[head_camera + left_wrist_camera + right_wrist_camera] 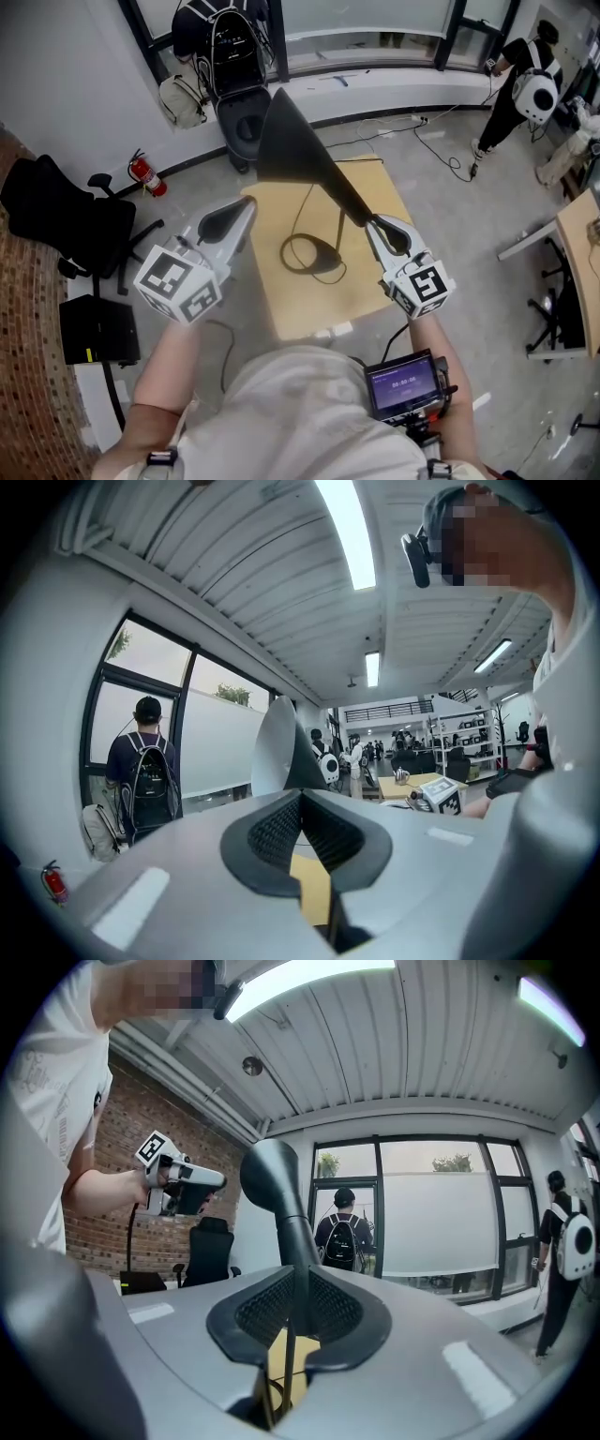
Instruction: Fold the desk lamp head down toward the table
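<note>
A black desk lamp stands on a small wooden table [366, 281]. Its ring base [314, 255] rests on the tabletop, and its cone head [286, 141] is raised high and tilted to the left. My right gripper [373, 223] is at the lower end of the lamp's neck [342, 192]. In the right gripper view the neck [295, 1232] rises from the narrow gap of my right gripper [298, 1283], whose jaws stand slightly apart, and the head [270, 1174] is above. My left gripper [249, 206] hovers left of the lamp, shut and empty [300, 803], facing the head [272, 752].
A black office chair [66, 225] and a fire extinguisher [145, 173] stand at the left by the brick wall. One person with a backpack [225, 47] is at the window and another [525, 84] at the far right. A desk edge [581, 244] shows at the right.
</note>
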`<state>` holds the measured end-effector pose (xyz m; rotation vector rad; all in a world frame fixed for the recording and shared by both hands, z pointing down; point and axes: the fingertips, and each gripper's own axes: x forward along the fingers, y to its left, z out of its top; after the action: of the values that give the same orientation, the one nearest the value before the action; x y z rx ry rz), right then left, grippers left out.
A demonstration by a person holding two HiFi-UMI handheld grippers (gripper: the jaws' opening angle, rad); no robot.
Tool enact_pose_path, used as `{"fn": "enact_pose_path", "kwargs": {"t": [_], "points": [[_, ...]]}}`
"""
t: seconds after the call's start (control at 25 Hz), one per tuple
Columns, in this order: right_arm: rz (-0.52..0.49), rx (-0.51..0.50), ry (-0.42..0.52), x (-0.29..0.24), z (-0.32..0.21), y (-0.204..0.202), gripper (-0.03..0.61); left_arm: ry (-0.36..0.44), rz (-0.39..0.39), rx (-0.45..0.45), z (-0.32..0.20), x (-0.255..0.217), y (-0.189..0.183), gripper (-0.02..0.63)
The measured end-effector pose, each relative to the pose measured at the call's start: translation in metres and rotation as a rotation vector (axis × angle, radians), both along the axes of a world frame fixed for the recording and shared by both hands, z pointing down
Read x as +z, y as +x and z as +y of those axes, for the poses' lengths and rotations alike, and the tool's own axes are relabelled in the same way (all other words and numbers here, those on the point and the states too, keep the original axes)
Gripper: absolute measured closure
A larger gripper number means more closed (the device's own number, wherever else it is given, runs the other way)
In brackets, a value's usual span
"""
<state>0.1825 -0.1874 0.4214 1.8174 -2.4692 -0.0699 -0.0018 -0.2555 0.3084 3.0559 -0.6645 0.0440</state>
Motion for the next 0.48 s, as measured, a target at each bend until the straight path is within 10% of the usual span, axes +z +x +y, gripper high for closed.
{"fn": "enact_pose_path", "kwargs": {"t": [0.48], "points": [[0.036, 0.002, -0.050, 0.016, -0.005, 0.003, 0.398, 0.079, -0.023, 0.021, -0.002, -0.054, 0.014, 0.541]]}}
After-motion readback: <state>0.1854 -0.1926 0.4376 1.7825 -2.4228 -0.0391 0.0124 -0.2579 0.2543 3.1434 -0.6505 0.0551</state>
